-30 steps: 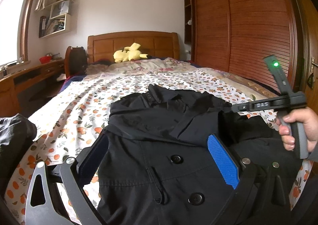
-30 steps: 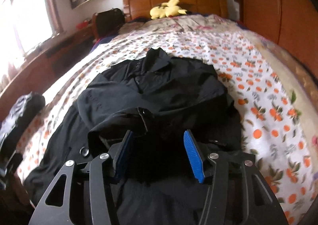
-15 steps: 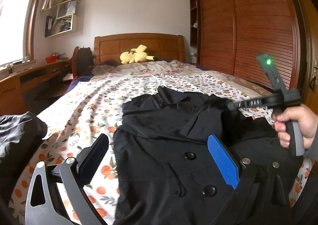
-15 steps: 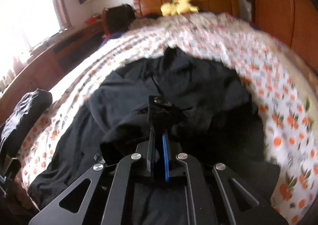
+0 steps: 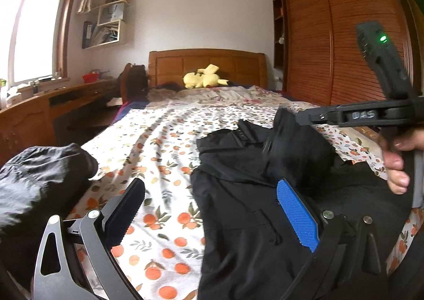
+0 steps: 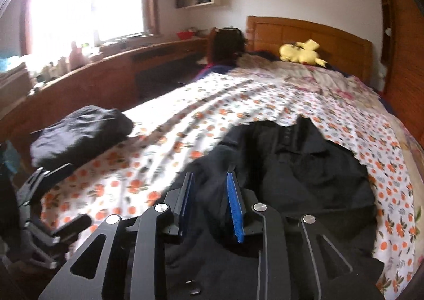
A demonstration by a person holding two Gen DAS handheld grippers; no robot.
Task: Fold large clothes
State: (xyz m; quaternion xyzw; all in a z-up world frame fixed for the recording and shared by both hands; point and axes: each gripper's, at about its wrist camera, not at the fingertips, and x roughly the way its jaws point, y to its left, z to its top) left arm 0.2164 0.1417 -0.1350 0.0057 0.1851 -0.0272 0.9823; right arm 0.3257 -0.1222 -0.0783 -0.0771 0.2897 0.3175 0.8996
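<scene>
A large black buttoned coat (image 5: 238, 207) lies spread on the flower-print bed sheet (image 5: 164, 141), its collar toward the headboard. My left gripper (image 5: 212, 207) is open, with its black finger over the sheet and its blue pad (image 5: 296, 212) over the coat's left part; nothing is held. A hand holds my right gripper (image 5: 304, 117) above the coat's right half, where a fold of the coat (image 5: 283, 135) stands up at its tip. In the right wrist view the right gripper (image 6: 209, 175) has its jaws opening, with black cloth (image 6: 304, 167) in the gap and the pads apart.
A dark bundled garment (image 5: 39, 180) sits at the bed's near left edge. A yellow plush toy (image 5: 204, 80) lies by the wooden headboard (image 5: 206, 61). A wooden desk (image 5: 39, 109) runs along the left; a wardrobe (image 5: 344, 48) stands on the right.
The right gripper shut on a fold of the coat, rose and swung left with it, and now its jaws have parted. The left gripper slid left, off the coat's edge onto the sheet.
</scene>
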